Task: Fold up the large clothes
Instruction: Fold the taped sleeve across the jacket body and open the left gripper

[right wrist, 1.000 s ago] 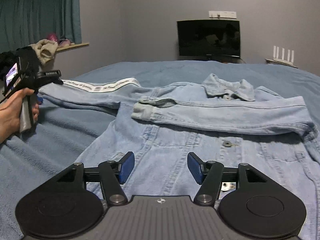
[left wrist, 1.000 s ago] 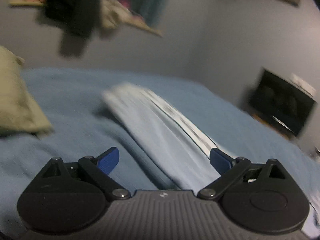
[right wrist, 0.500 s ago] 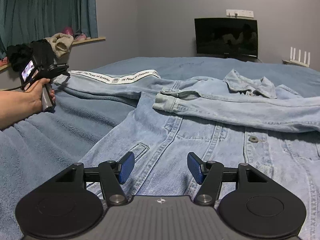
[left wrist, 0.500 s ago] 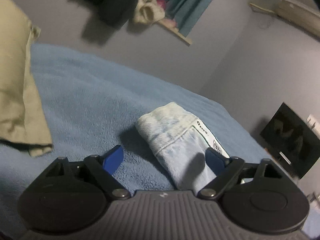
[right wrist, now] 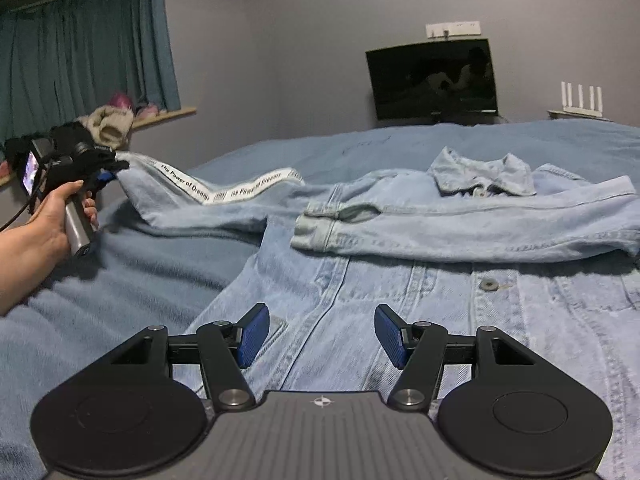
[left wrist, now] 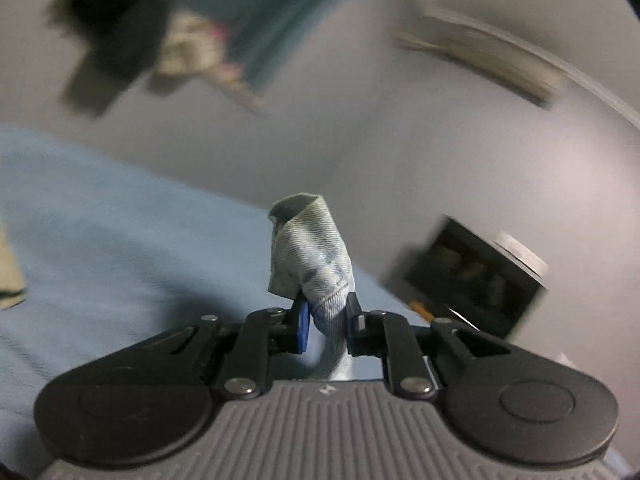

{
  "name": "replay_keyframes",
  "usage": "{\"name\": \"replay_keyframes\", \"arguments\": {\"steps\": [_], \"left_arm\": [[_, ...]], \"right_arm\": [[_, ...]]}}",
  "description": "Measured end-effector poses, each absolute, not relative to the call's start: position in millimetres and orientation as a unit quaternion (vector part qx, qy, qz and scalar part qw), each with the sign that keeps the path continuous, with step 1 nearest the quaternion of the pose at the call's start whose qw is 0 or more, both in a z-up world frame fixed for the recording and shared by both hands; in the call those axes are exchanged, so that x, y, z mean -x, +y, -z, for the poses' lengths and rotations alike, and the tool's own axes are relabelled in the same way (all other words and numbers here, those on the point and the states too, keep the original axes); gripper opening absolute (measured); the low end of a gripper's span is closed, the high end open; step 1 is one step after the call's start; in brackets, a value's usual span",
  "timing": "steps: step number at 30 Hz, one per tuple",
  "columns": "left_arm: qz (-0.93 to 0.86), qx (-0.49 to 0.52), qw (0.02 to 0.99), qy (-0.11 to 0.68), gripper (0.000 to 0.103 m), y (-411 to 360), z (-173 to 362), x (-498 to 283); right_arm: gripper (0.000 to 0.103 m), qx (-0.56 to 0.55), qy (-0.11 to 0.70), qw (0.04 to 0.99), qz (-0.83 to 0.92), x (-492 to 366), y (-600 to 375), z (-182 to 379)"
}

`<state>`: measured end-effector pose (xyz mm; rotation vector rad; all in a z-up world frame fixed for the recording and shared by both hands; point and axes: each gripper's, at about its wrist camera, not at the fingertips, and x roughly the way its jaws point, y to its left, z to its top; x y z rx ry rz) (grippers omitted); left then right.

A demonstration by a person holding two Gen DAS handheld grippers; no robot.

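Both jaws differ: left gripper [left wrist: 325,326] just clamped sleeve cuff [left wrist: 310,254], right gripper [right wrist: 321,334] wide.

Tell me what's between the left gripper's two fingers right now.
The left wrist view shows the cuff of the denim jacket sleeve pinched between the left gripper fingers, whose jaws have just closed on it.

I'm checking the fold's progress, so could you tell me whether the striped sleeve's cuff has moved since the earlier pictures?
Yes. The cuff, now pinched in the left tongs, which have just closed, has risen off the blue blanket toward the window ledge.
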<state>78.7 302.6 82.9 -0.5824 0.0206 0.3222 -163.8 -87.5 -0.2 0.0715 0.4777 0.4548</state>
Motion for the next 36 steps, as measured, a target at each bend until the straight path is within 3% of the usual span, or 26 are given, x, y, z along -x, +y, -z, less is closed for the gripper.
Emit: {"name": "replay_keyframes", "arguments": {"steps": [5,10,22,23,24,25,27,31,36], "left_arm": [[-0.028,0.224,0.974,0.011,0.011,209,-119,-92],[0.096,0.203,0.973,0.047,0.011,106,-133,-117],[0.233,0.127,0.947,0.179,0.009,-114,-93,-168],[0.234,0.13,0.941,0.208,0.01,-118,-87,-174],[0.239,0.14,0.931,0.239,0.022,-128,-73,-170],[0.247,0.152,0.921,0.261,0.046,-122,-68,-175],[0.249,0.157,0.918,0.266,0.069,-108,-65,-166],[0.223,0.116,0.935,0.249,0.074,-65,-77,-137],[0.15,0.114,0.941,0.281,0.074,19,-85,-95]], "right_arm": [[0.061,-0.013,0.228,0.957,-0.179,158,-102,-14],[0.061,-0.024,0.273,0.955,-0.115,137,-139,-17],[0.06,-0.069,0.319,0.942,-0.078,116,-180,5],[0.056,-0.082,0.326,0.939,-0.076,113,-184,7],[0.054,-0.082,0.337,0.935,-0.071,109,-186,10],[0.054,-0.082,0.34,0.934,-0.069,108,-188,12],[0.054,-0.096,0.342,0.932,-0.072,106,-192,13],[0.055,-0.088,0.338,0.935,-0.068,107,-191,11],[0.055,-0.085,0.341,0.934,-0.064,103,-190,12]]}}
